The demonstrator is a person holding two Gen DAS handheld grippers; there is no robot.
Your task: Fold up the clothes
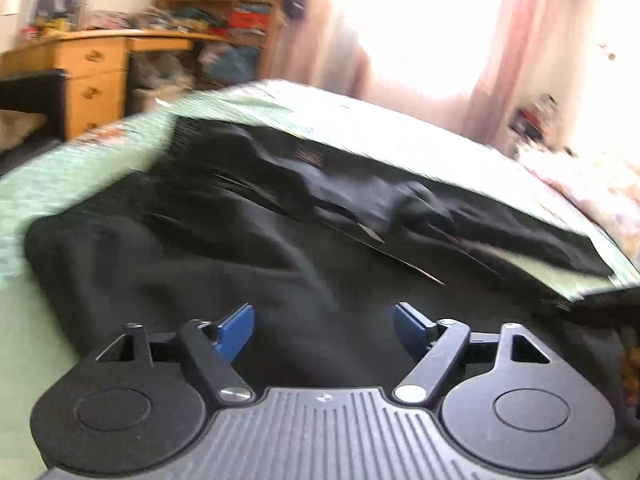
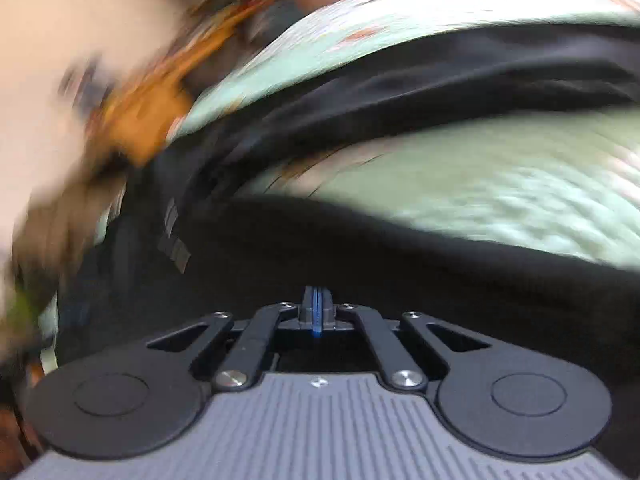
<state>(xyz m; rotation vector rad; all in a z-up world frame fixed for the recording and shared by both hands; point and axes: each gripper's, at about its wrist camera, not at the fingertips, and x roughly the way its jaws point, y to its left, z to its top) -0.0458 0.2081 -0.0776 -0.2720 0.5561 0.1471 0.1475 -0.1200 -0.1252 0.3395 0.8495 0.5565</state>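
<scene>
- While both views are smeared by motion blur, the layout is readable: a black garment [image 1: 224,248] lies spread and rumpled on a bed with a pale green cover [image 1: 52,192].
- Far left of the left wrist view: a wooden desk [image 1: 92,68] with drawers and cluttered shelves [image 1: 224,4] behind it; not part of the job.
- Left tongs [image 1: 324,326]: jaws stand wide apart, blue pads [image 1: 236,330] clear on both sides, nothing pinched; black cloth lies under and ahead of them, contact not visible.
- Middle of that view: garment is wrinkled, with ridges running across it; far edge meets the green cover near a bright window [image 1: 420,28].
- Right tongs [image 2: 317,312]: pads pressed fully together; they sit over dark cloth, but whether a layer is caught between them I cannot tell.
- Right wrist view also shows a dark band of fabric curving over the green cover, so part of the garment looks raised or draped rather than flat.
- Progress, my read: early. No crisp fold line, no neat rectangle visible.
- Left to do: flatten, bring sides in, fold down to a compact stack.
</scene>
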